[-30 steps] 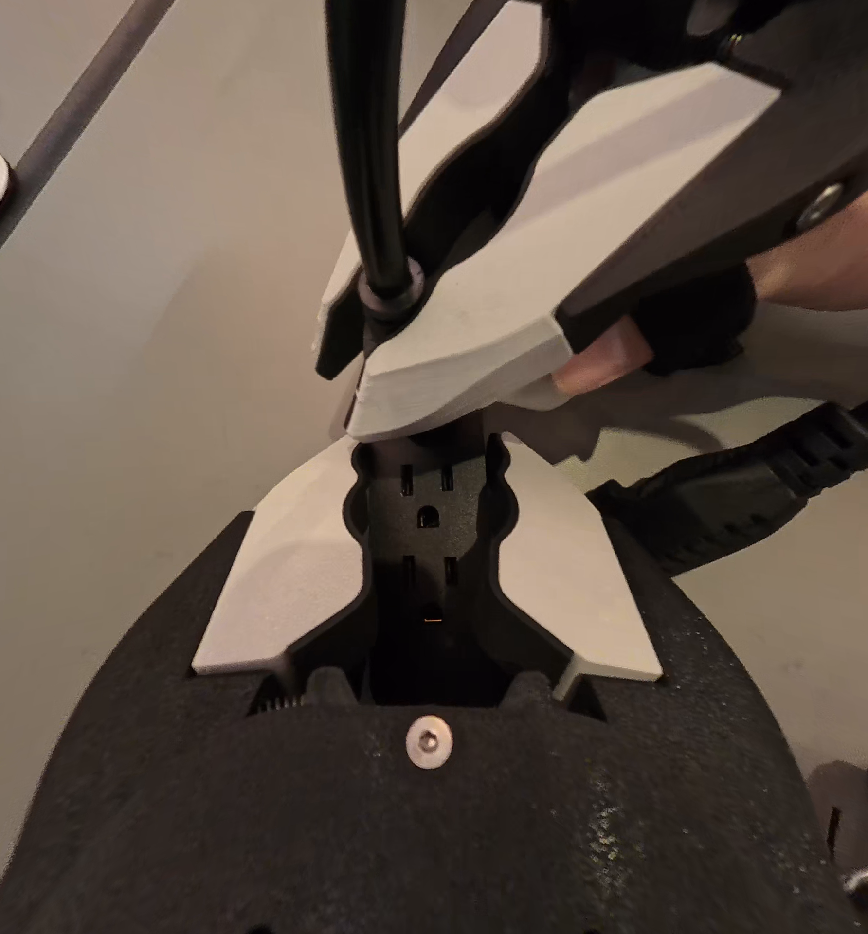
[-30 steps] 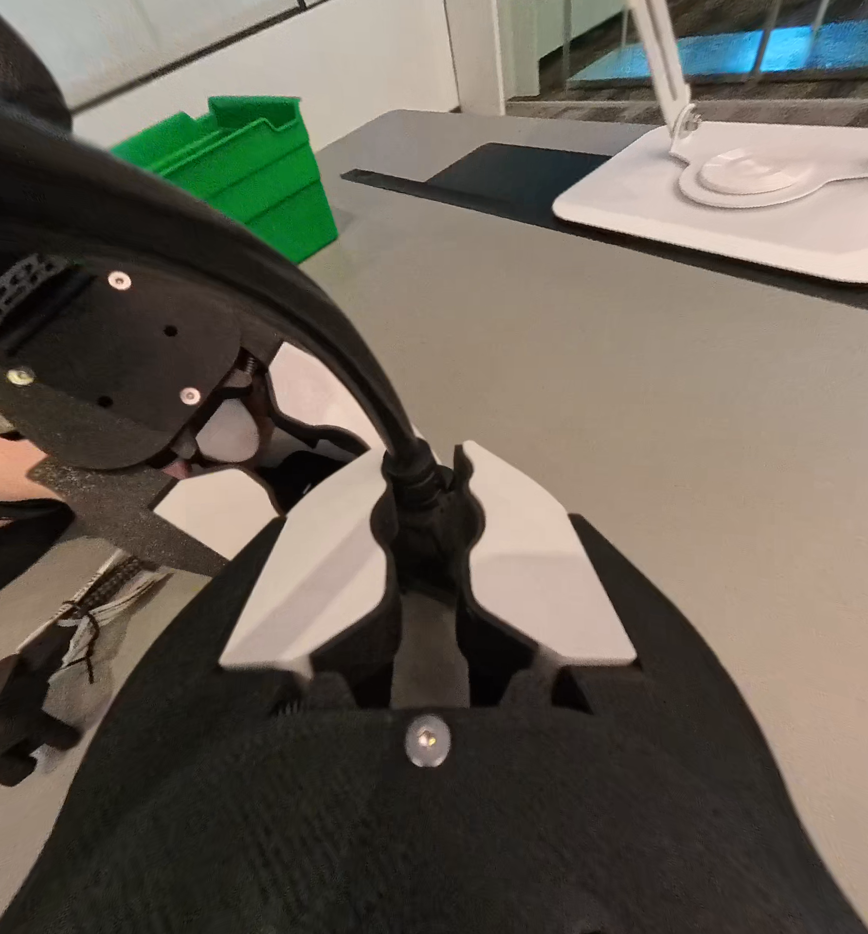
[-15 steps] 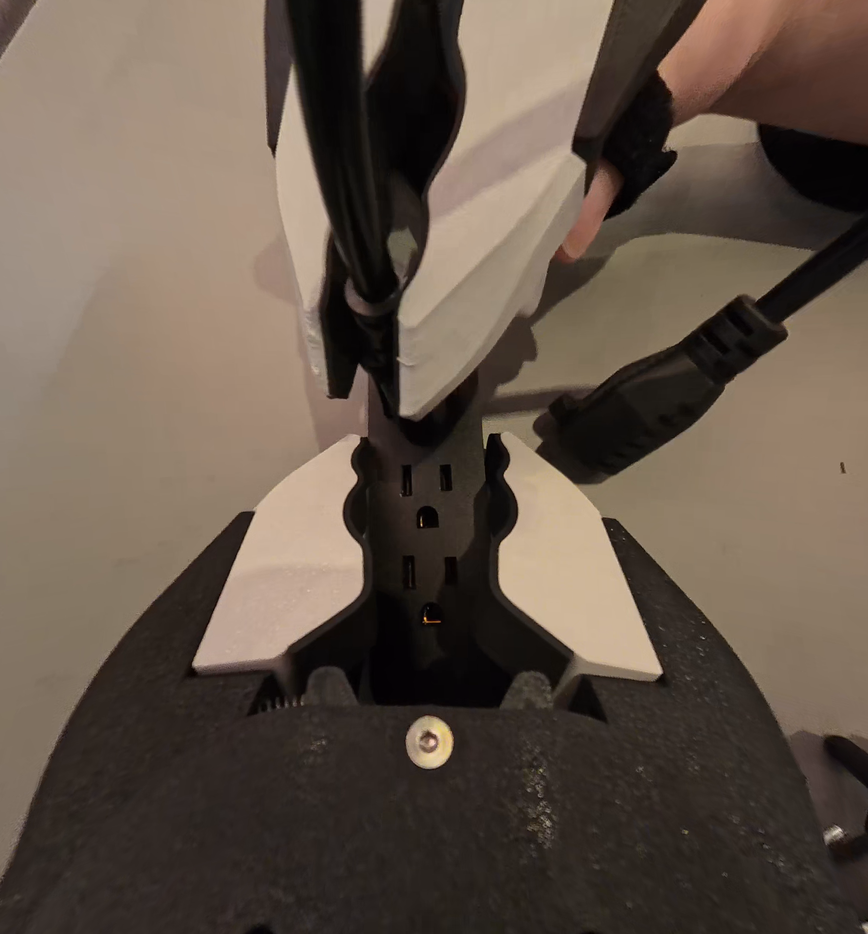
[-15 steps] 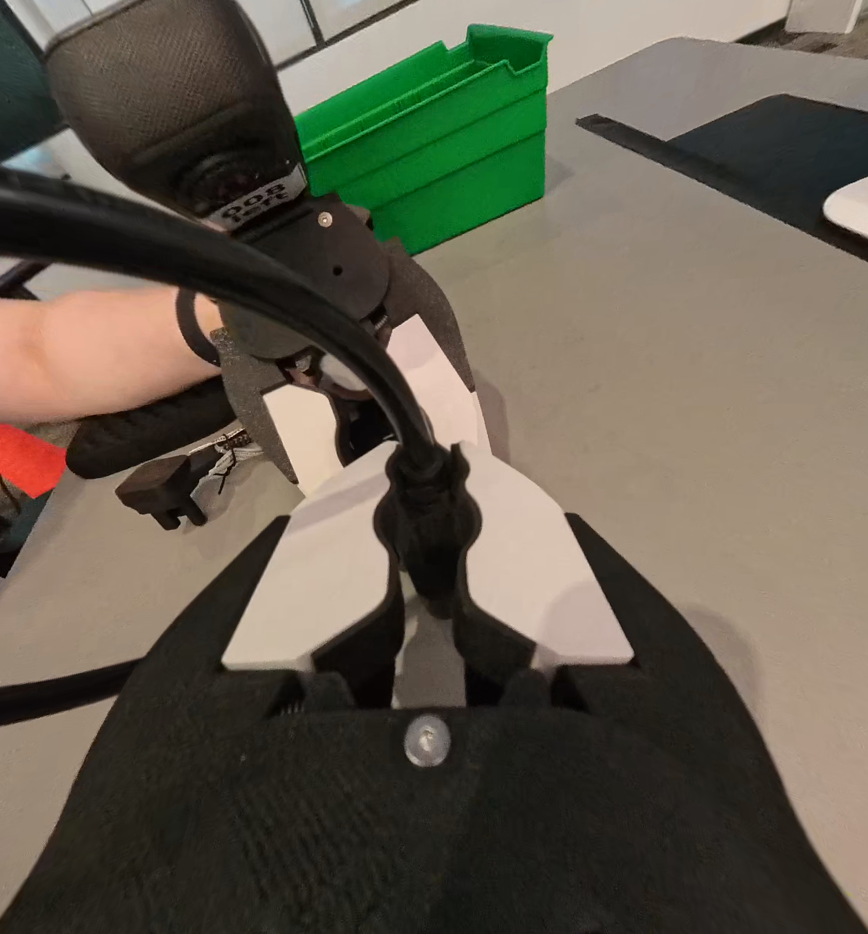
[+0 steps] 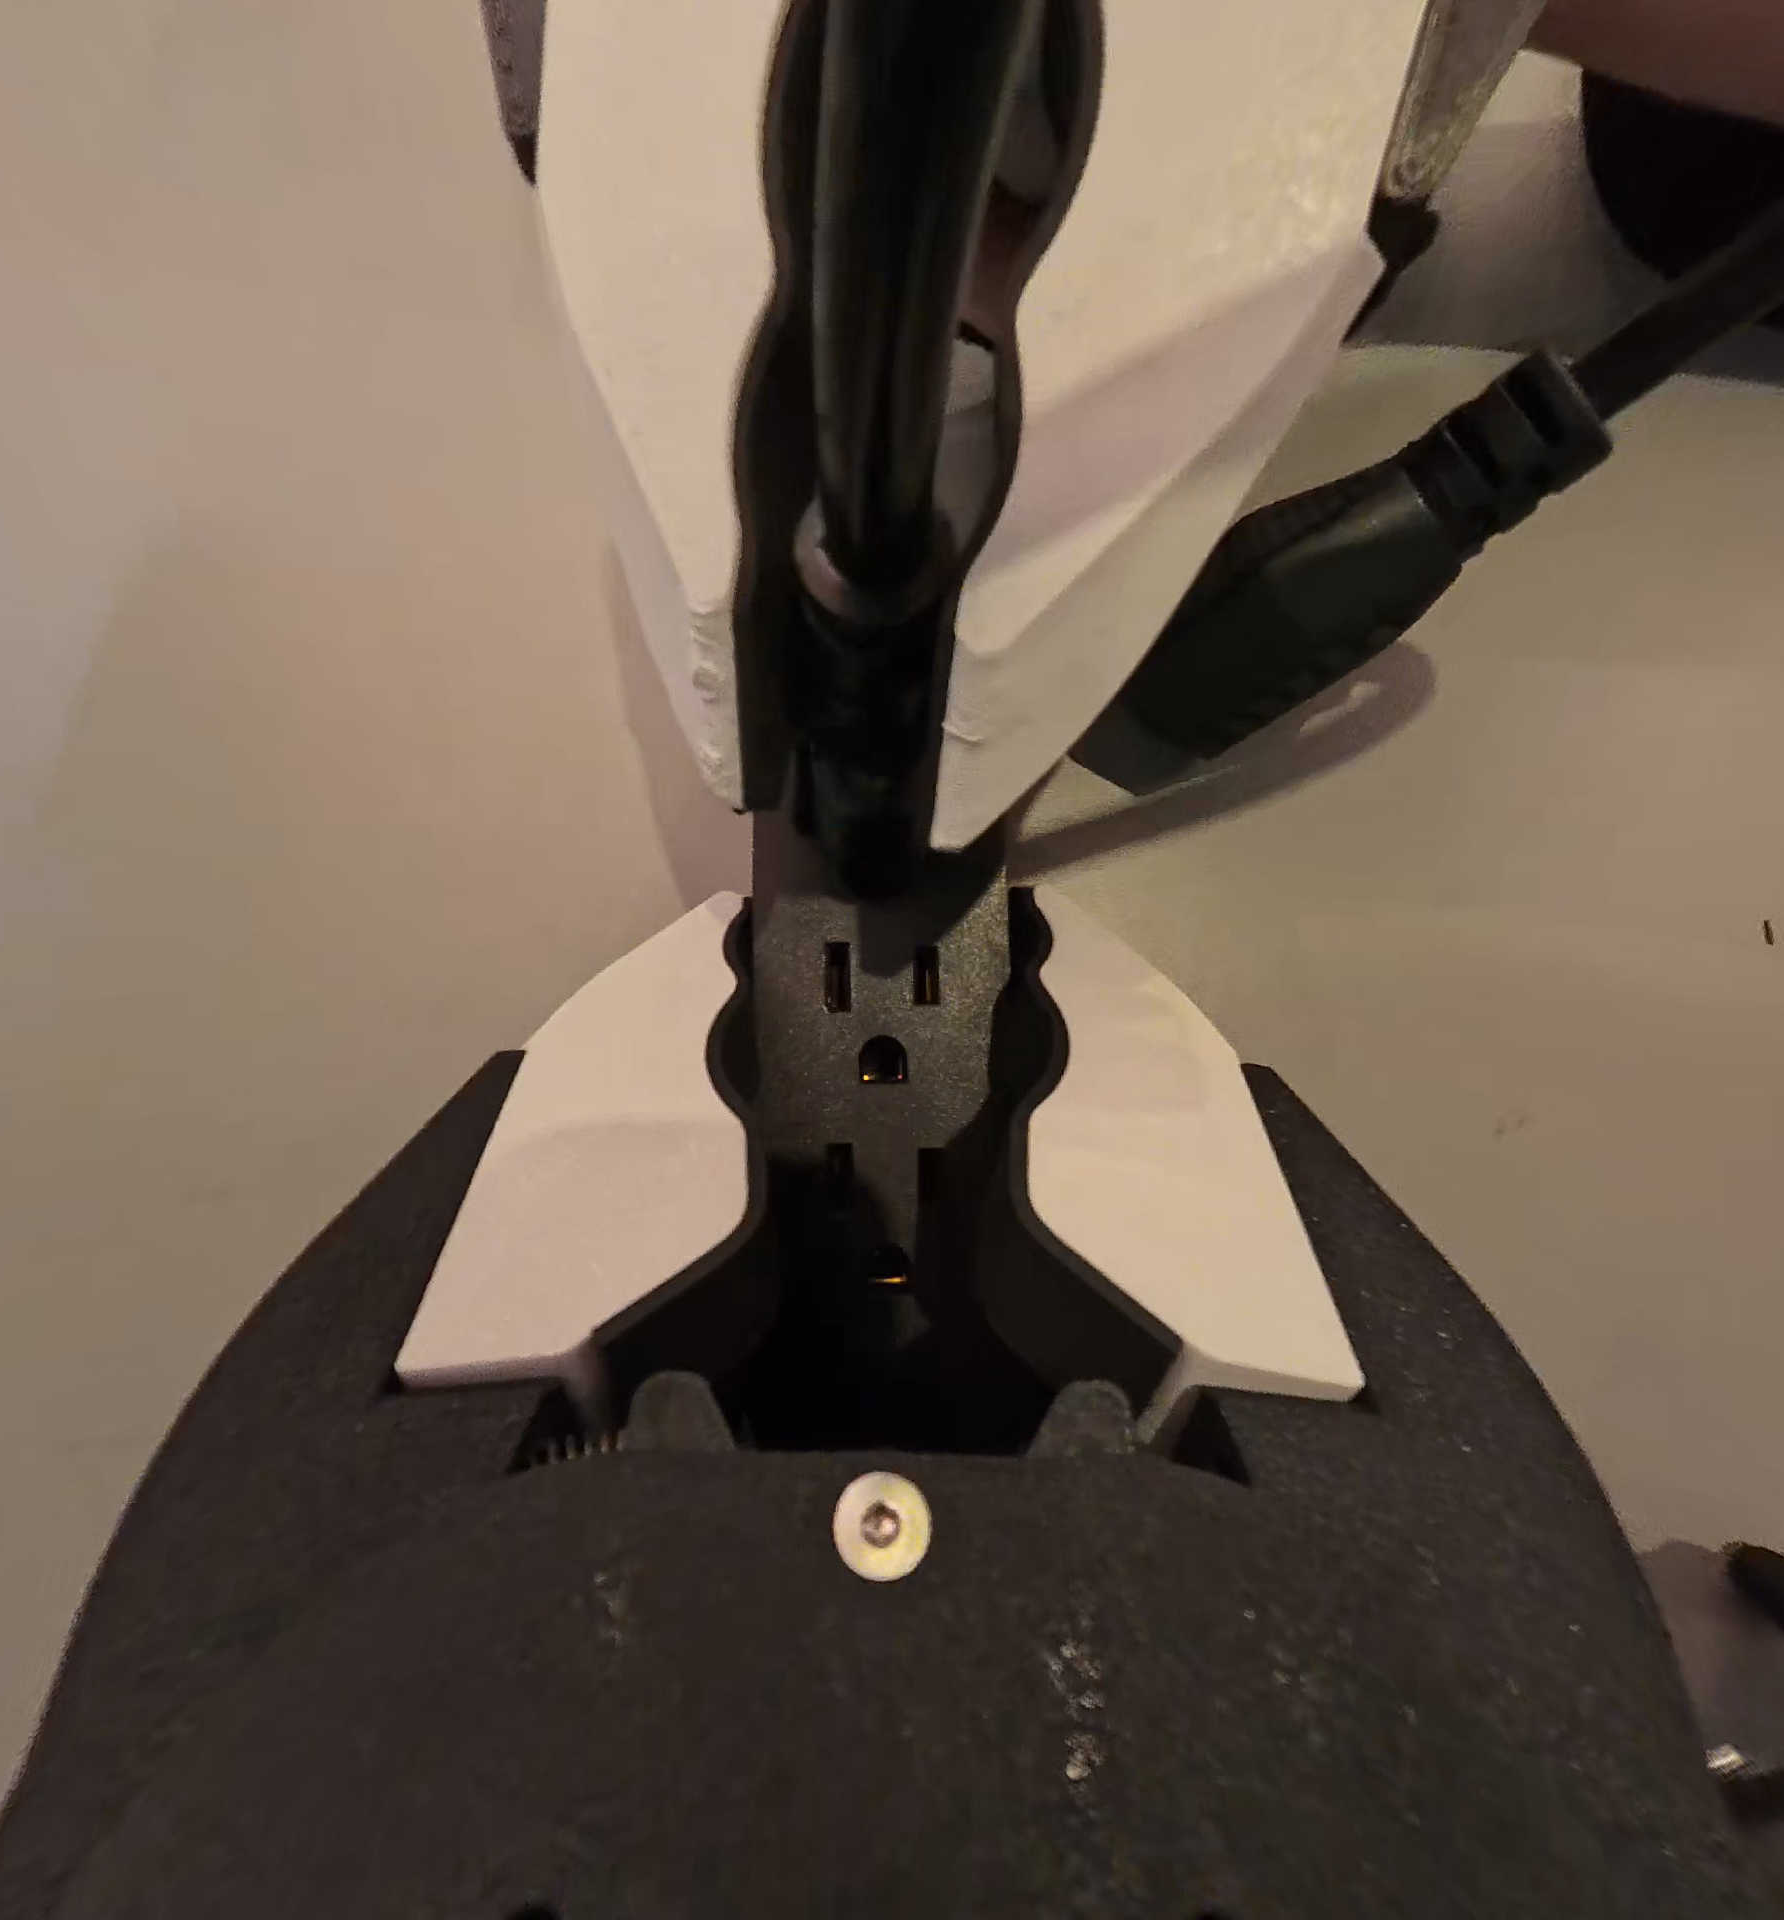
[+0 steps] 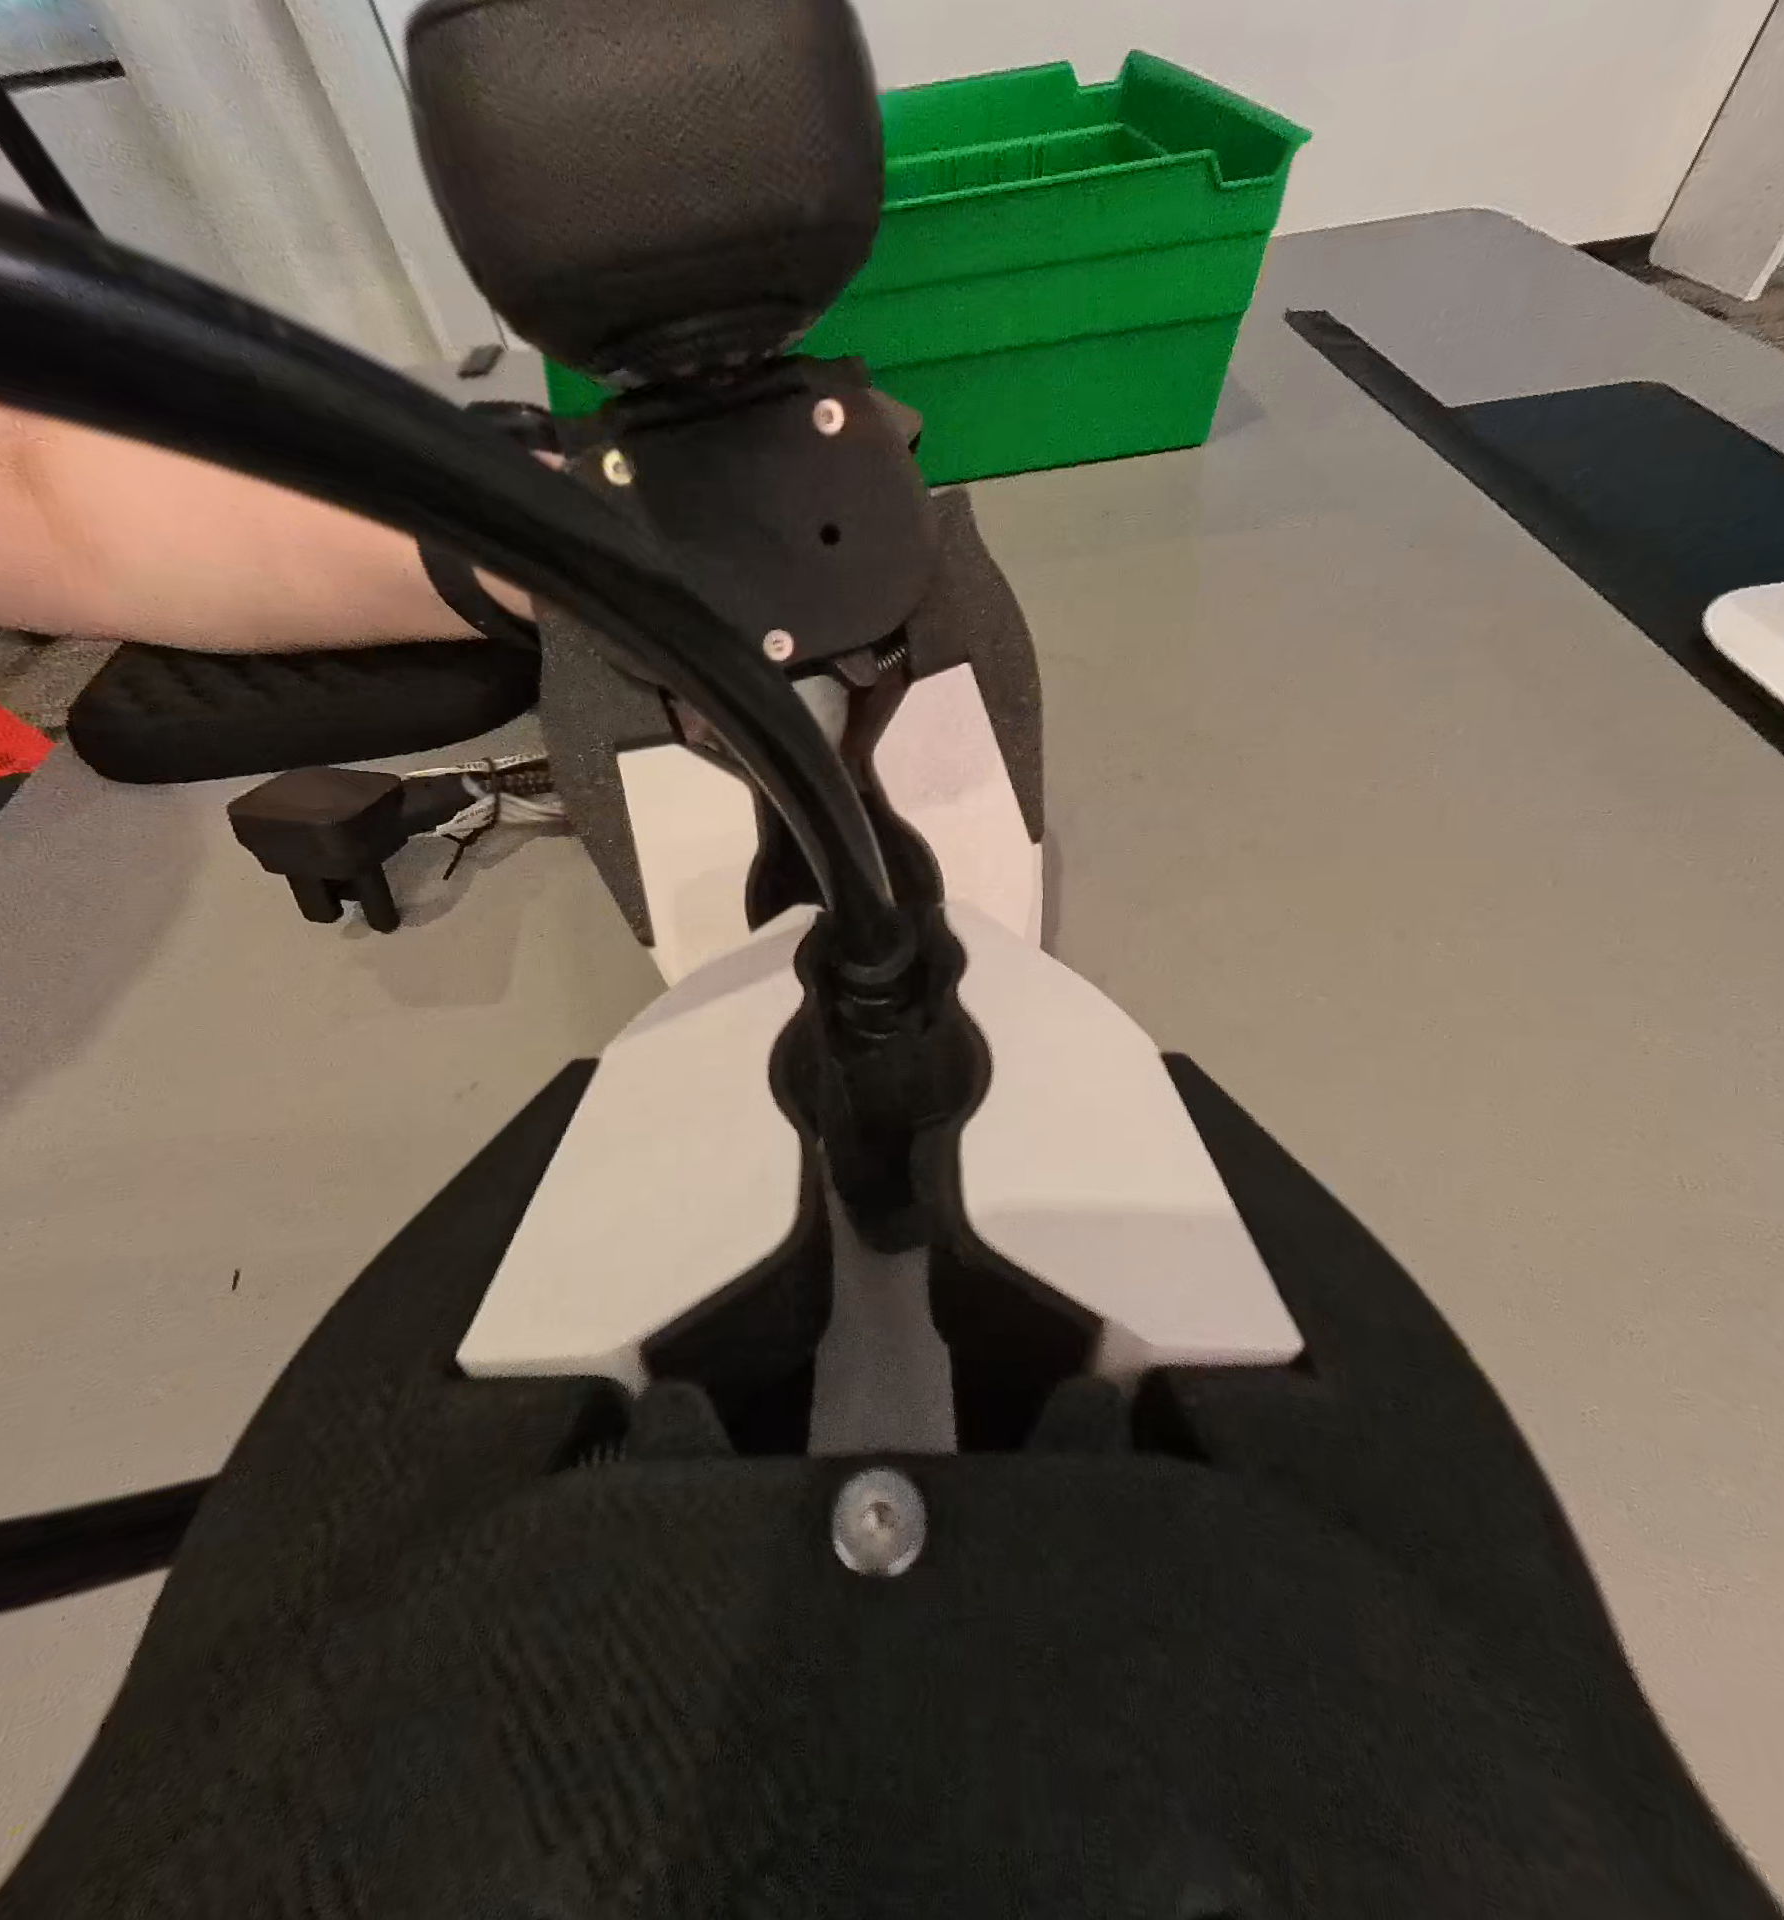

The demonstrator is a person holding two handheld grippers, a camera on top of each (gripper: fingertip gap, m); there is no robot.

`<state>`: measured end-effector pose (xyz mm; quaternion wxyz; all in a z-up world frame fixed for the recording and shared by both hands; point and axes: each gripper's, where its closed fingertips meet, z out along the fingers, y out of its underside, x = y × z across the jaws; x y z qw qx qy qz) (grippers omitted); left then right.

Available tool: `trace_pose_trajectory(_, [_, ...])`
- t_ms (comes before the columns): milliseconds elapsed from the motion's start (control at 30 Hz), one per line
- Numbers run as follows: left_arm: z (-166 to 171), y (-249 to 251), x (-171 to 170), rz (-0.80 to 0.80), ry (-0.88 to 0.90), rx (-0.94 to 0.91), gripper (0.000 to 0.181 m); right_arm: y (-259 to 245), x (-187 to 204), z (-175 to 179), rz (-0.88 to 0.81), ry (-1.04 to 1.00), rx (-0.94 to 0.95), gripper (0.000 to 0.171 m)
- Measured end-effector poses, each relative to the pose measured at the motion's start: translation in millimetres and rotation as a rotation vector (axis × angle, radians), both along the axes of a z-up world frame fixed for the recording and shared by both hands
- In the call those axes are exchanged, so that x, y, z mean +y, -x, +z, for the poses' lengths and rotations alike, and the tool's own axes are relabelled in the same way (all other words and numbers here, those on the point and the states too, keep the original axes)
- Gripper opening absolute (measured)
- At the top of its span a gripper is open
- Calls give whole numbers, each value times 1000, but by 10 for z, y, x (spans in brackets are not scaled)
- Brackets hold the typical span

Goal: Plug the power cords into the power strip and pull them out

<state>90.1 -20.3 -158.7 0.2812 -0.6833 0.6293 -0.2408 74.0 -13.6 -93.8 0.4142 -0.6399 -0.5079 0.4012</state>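
My left gripper [image 5: 883,1029] clamps the rigid strip [image 5: 883,1023]; right gripper [image 6: 883,1023] pinches the plug [image 6: 883,1122] — stiff body, springy cord — directly above the strip.

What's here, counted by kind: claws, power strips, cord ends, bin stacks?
Claws: 2, left claw and right claw
Power strip: 1
Cord ends: 3, held plug, loose connector, black plug
Green bin stack: 1
Total: 7
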Motion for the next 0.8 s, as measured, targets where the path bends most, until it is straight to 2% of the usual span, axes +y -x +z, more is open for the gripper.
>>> trace_pose_trajectory(200, [35, 13, 59, 74, 98, -9, 46, 38, 184, 49, -172, 309, 109, 18])
trace_pose_trajectory(333, [70, 95, 38, 69, 215, -18, 46, 109, 243, 44, -213, 488, 102, 20])
trace_pose_trajectory(433, [86, 202, 87, 60, 153, 16, 46, 156, 280, -11, -253, 552, 53, 20])
trace_pose_trajectory(633, [344, 285, 154, 57, -5, -9, 43, 121, 384, -26, -348, 675, 88, 20])
trace_pose_trajectory(800, [289, 283, 186, 62, -104, 49, 48, 65, 503, -58, -381, 673, 99, 18])
